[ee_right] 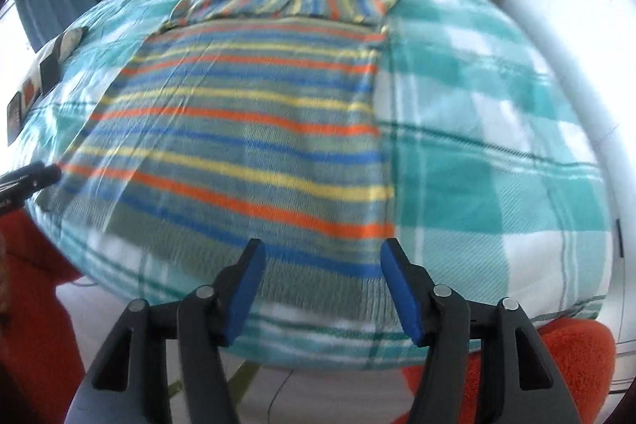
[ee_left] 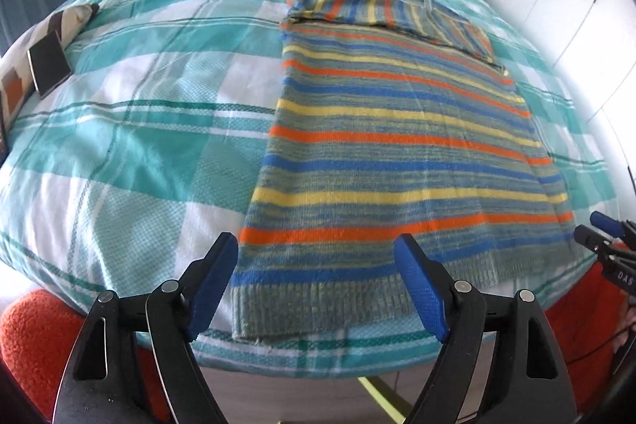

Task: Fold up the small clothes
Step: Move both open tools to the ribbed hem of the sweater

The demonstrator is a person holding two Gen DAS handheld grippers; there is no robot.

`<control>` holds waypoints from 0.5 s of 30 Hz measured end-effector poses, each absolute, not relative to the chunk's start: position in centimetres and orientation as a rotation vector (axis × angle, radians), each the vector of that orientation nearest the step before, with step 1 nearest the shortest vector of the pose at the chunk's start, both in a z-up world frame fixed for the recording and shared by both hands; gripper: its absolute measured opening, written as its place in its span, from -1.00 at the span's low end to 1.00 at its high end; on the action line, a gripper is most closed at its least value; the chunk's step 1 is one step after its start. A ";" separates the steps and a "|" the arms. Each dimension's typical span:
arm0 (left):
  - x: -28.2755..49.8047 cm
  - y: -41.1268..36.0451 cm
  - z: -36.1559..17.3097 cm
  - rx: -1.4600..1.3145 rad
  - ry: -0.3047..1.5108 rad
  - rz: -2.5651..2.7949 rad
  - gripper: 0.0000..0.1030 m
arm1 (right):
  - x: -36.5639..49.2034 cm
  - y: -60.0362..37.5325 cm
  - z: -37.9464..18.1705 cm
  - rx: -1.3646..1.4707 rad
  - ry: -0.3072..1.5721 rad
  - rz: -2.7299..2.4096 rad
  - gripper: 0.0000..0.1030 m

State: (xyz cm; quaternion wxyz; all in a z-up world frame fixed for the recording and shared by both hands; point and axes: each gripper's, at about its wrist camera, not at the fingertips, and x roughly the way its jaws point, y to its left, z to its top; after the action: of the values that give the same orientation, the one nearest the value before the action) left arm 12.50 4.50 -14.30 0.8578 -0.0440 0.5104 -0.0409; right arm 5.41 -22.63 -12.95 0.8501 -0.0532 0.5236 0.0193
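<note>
On the bed (ee_left: 131,153), beyond both grippers, lying flat: striped knit sweater (ee_left: 389,153), sleeves folded across its far end. Left gripper (ee_left: 318,289) spread wide, holding nothing, hovering over the sweater's ribbed hem near its left corner. Right gripper (ee_right: 322,291) likewise parted and empty, above the hem's right side. Chunky knit, orange, yellow, blue bands on grey-green. Woven teal-and-white check bedspread beneath, rounded at the near edge.

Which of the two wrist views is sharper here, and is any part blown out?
Left wrist view: sharp, the striped sweater knit is readable; window glare whitens the right edge. Right wrist view: motion-blurred, streaks smear the sweater and the checked bedspread; its right side is overexposed too. Both show fisheye bulging.
</note>
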 end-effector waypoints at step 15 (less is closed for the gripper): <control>11.1 3.4 -14.9 -0.013 1.052 -0.071 0.62 | 4.5 -22.6 -13.2 -0.147 1.061 -0.039 0.33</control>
State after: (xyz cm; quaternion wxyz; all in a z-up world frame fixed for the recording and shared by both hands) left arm 11.06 3.40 -14.87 0.8641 -0.0060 0.5021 -0.0341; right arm 4.52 -22.64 -13.17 0.8598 -0.0701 0.5055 -0.0184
